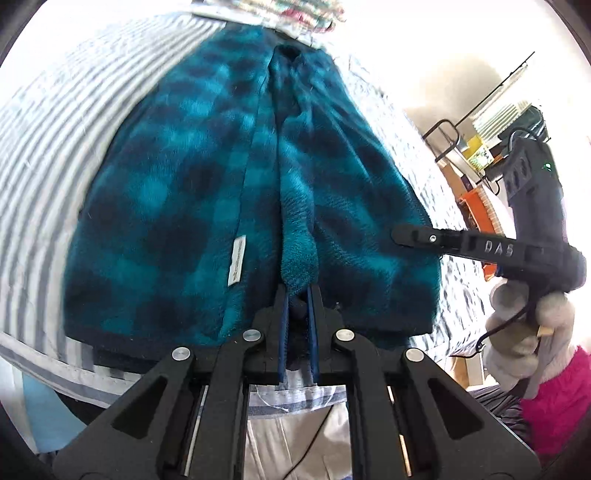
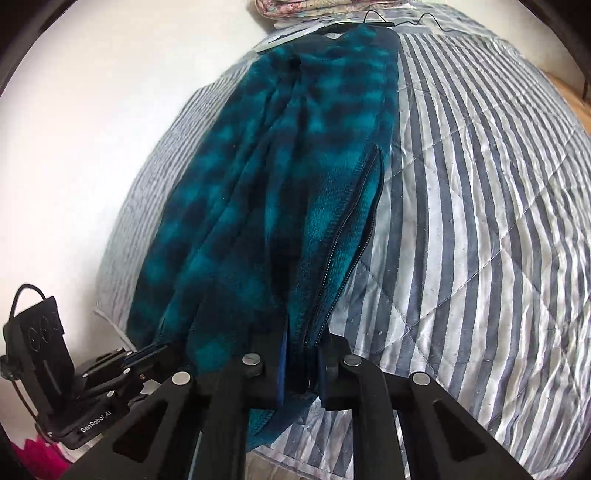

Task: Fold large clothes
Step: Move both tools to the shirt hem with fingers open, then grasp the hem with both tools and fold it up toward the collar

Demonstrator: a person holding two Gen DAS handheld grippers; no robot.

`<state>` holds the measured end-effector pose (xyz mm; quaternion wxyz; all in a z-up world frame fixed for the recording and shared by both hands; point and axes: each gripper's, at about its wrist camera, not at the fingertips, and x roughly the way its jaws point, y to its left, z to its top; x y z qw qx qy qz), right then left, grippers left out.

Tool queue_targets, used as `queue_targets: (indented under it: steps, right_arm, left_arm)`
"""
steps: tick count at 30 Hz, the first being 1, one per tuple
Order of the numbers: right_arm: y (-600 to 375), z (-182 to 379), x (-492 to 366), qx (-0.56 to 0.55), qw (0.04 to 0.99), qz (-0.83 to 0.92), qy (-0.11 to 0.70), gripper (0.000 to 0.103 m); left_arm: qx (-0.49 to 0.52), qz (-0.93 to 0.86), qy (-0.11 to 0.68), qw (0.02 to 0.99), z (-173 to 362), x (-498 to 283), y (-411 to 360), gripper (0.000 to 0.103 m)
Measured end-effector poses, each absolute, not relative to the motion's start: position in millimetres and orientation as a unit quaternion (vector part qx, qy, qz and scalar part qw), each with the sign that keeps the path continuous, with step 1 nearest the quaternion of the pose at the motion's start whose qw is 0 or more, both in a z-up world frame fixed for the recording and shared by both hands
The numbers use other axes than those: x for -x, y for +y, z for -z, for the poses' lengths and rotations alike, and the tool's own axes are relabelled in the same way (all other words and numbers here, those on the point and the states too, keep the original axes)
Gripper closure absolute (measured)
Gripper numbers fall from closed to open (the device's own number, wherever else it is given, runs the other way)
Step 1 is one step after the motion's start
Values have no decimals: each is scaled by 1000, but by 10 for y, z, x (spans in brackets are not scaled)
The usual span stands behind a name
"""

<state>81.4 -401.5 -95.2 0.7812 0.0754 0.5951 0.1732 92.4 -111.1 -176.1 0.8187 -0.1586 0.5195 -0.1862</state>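
A teal and dark-blue plaid fleece jacket [image 1: 177,184] lies lengthwise on a striped bed, partly folded, with a white label showing. My left gripper [image 1: 298,291] is shut on a teal fold of fleece at the jacket's near hem. My right gripper [image 2: 303,343] is shut on the jacket's [image 2: 266,192] near hem beside the open zipper [image 2: 347,236]. In the left wrist view the right gripper's finger [image 1: 424,236] reaches over the jacket's right side. The left gripper's body [image 2: 85,384] shows at the lower left of the right wrist view.
A grey-and-white striped quilt [image 2: 480,221] covers the bed under the jacket. A floral folded blanket [image 1: 310,14] lies at the far end. A metal rack with shelves and boxes [image 1: 476,147] stands beside the bed on the right. Cables [image 2: 406,20] run near the pillow end.
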Motion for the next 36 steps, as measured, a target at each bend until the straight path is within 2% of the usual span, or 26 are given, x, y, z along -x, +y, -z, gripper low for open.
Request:
queue_targets:
  steps: [3,6,8,9,10,12,14,15,17,22,28,36]
  right_arm:
    - [-3891,1110,-764,-26,781,-151,605,92]
    - [-3971,1085,-752,-59,781,-151,603,80]
    - [-4034,1005,-705,-79,787,-156,591,65]
    - [-4063,955,-683,-82,791,-157,586,64]
    - [-4099,937,-629,-85,794,-159,581,64]
    - [-4125,875,-554,-95,798,-166,572,60]
    - [-4110,851,-508,-102,801,-165,566,47]
    - [-4134,862,-474,-106,802,-165,564,45]
    - [-4176,890,-410,-119,797,-167,568,45]
    - [-4240,1046,-372,-158,777,-174,584,45]
    - [-4138,1192,-286,-177,754,-208,597,46]
    - [-4025,1294,-281,-178,743,-226,605,47]
  left_arm:
    - [157,200,522,814,1746,-919,-1091,96]
    - [135,223,518,815,1579,-848,-1051,90]
    - [134,238,514,813,1453,-810,-942,75]
    - [133,241,510,815,1388,-798,-875,69]
    - [133,241,502,820,1296,-787,-762,58]
    - [135,233,491,829,1177,-805,-550,55]
    - [129,215,487,837,1105,-902,-347,52]
    - [127,201,488,840,1103,-965,-257,50]
    - [148,178,505,831,1174,-1178,-16,44]
    - [211,158,565,782,1538,-1550,352,44]
    - [246,171,609,735,1898,-1586,336,44]
    - [250,181,623,719,2032,-1593,172,44]
